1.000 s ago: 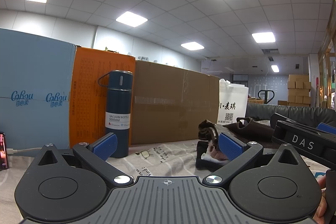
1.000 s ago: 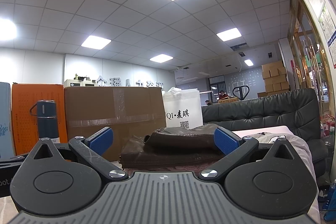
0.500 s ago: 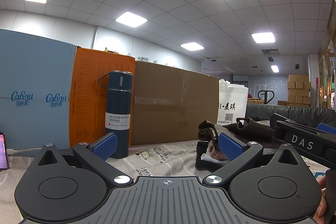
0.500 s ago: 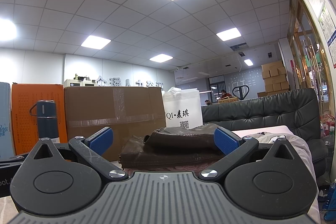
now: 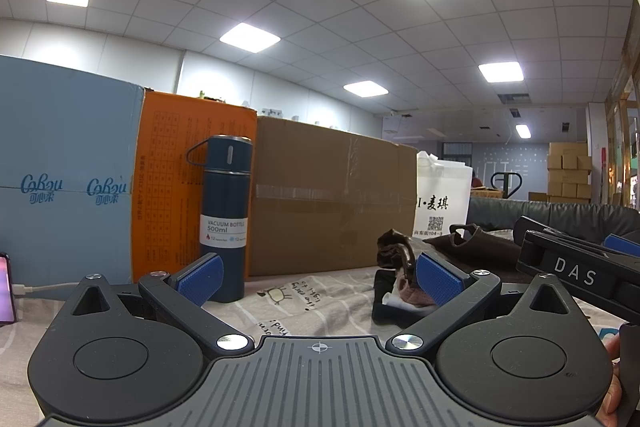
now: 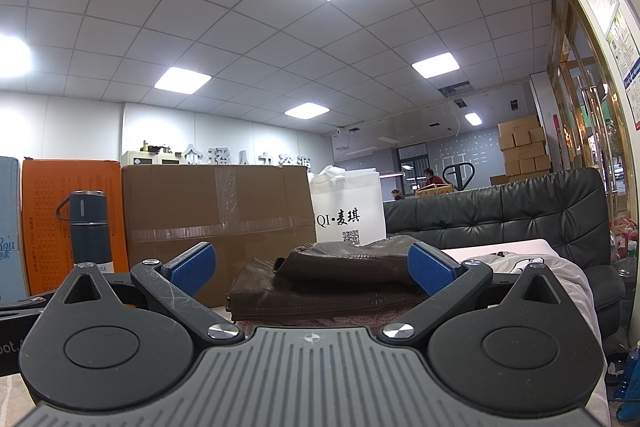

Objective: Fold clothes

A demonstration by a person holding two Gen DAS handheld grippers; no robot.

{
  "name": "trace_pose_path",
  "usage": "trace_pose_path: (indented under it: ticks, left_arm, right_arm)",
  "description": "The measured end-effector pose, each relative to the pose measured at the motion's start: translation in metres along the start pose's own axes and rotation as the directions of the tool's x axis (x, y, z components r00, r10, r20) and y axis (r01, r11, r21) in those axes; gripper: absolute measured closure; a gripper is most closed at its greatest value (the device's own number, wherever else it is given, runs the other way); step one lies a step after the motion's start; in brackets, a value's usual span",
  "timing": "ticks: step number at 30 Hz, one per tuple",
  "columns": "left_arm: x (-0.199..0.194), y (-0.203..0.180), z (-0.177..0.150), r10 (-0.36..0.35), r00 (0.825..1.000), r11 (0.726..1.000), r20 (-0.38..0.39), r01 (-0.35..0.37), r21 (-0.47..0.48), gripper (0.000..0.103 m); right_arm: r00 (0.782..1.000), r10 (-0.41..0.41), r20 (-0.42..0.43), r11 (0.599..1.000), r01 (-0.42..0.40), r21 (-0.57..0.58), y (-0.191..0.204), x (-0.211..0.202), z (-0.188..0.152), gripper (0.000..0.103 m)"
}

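Both the left gripper [image 5: 318,279] and right gripper [image 6: 312,265] hover with fingers wide and empty, the dark clothes [image 6: 332,283] stacked mid-frame ahead on the table [image 5: 320,297], so lower first, then pinch one loose edge, I judge.
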State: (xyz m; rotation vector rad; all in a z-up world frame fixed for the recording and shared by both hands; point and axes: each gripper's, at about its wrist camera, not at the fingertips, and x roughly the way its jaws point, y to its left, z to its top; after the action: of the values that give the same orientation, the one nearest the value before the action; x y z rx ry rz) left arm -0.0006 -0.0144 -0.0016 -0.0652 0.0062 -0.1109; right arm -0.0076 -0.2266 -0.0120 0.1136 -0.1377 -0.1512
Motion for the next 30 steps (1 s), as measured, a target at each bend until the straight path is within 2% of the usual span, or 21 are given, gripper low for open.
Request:
trace_pose_path:
  ticks: [30]
  left_arm:
    - [-0.0009, 0.0, 0.0002, -0.008, 1.0, 1.0, 0.005, 0.008, 0.0, 0.0]
  right_arm:
    - [1.0, 0.0, -0.001, 1.0, 0.0, 0.001, -0.0004, 0.0004, 0.0, 0.0]
